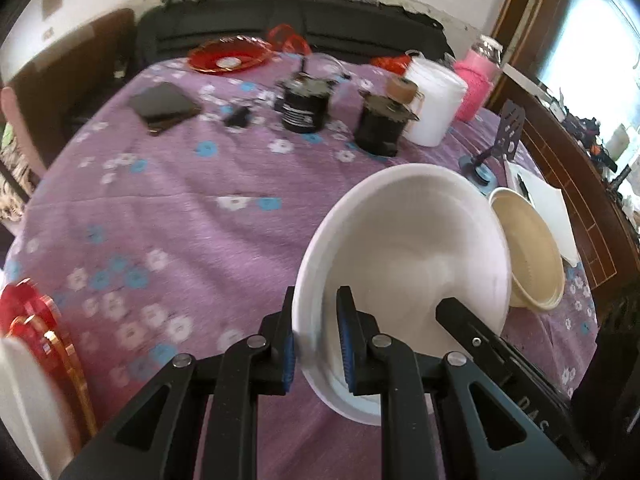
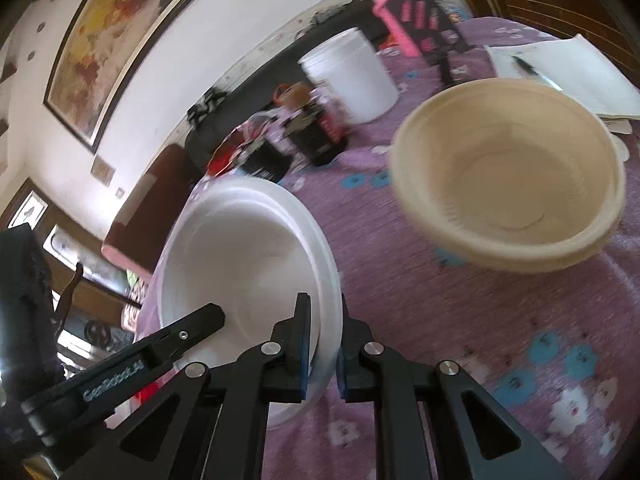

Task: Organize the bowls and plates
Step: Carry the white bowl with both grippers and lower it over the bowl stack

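White foam makes up the shallow round bowl [image 1: 404, 272] that both grippers hold at once, tilted up on edge above the purple flower-print tablecloth [image 1: 192, 220]. The left gripper [image 1: 316, 344] has its blue-padded fingers [image 1: 289, 356] nearly closed, one on each face of the bowl's rim at the left side, and the right gripper [image 2: 322, 354] clamps the opposite rim in the same way, its pads pressed to the foam on both sides. In the left wrist view the tip of the right gripper reaches into the bowl from the lower right; in the right wrist view the left gripper's black finger lies across the bowl from the lower left. Just beside the white bowl, to its right, sits a cream ribbed plastic bowl [image 2: 508, 184] on the cloth, apparently nested on another of the same kind. Farther back stand two dark cylindrical jars [image 1: 306, 104], a white plastic tub [image 1: 434, 100] and a pink bottle [image 1: 476, 80], with a red glass plate [image 1: 230, 56] near the far edge. Another red plate [image 1: 36, 328] shows at the lower left.
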Action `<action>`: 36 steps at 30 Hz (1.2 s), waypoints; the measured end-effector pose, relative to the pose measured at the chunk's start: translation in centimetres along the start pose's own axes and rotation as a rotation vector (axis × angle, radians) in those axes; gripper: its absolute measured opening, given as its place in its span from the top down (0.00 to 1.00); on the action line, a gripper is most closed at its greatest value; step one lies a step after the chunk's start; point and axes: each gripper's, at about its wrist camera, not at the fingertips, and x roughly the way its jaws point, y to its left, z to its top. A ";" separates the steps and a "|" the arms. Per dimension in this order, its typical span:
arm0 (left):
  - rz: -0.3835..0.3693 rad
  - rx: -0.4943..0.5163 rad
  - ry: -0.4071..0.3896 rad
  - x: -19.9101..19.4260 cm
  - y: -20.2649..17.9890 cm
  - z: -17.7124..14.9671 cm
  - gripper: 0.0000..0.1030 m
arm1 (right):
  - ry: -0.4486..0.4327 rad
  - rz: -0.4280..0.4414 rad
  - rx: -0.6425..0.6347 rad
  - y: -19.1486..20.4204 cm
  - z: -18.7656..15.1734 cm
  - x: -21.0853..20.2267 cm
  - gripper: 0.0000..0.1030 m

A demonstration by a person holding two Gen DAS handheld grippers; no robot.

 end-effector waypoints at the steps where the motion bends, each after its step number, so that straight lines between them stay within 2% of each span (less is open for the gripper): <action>1: 0.005 -0.006 -0.004 -0.5 0.5 -0.3 0.83 | 0.003 0.001 -0.018 0.6 -0.4 -0.2 0.89; 17: 0.049 -0.049 -0.109 -10.1 4.1 -8.5 0.83 | 0.044 0.047 -0.136 6.2 -7.1 -6.3 0.88; 28: 0.134 -0.029 -0.221 -16.4 5.4 -13.6 0.83 | 0.035 0.115 -0.153 9.0 -11.5 -9.8 0.88; 36: 0.175 -0.021 -0.284 -19.8 6.6 -15.9 0.83 | 0.030 0.140 -0.166 11.3 -13.8 -11.4 0.88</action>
